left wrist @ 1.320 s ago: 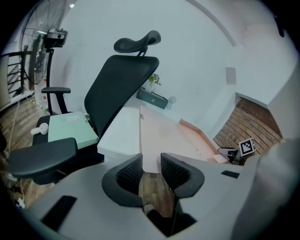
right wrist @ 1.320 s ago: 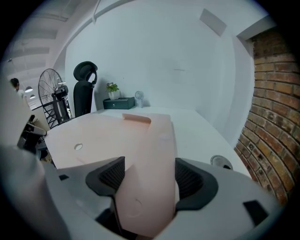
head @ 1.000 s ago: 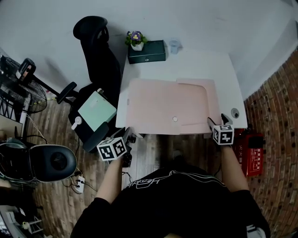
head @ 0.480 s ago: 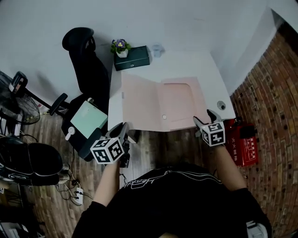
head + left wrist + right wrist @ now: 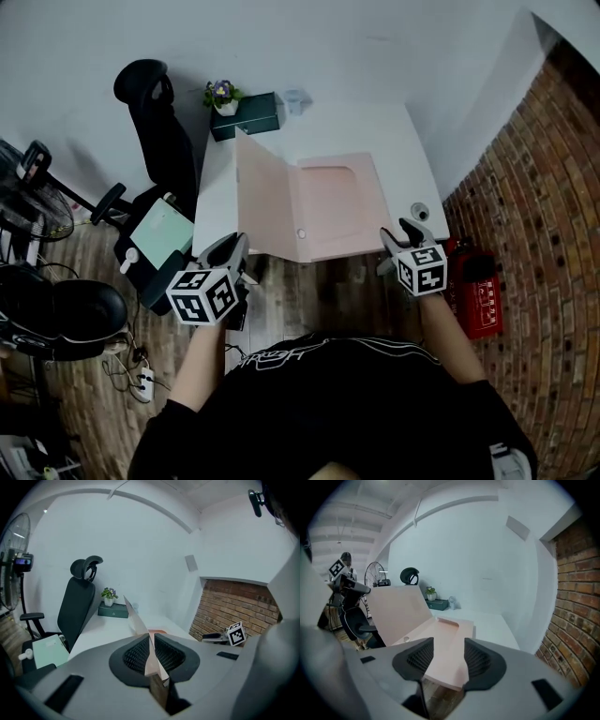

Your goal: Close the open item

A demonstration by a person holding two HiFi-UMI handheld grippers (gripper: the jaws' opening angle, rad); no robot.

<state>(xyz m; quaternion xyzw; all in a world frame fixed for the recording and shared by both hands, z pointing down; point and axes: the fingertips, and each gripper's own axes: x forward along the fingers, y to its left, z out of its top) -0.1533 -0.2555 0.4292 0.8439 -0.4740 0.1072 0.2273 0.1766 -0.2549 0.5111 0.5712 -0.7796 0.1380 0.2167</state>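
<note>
One pink folder lies at the near edge of the white tabletop, its left cover swung upright. The left gripper is clamped on that cover's near edge. The right gripper is closing its jaws around the folder's near right corner, apparently not yet pressing it. One potted plant and one dark box stand at the far left corner.

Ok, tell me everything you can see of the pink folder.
The pink folder, thin card or plastic, lies half open on the white table, its near edge overhanging the front. The right half lies flat, showing an inner pocket with a notch. The left cover stands raised, pinched at its near edge by the shut left gripper. A round snap sits by the fold. The right gripper, jaws closing, straddles the near right corner, not yet pressing.
</note>
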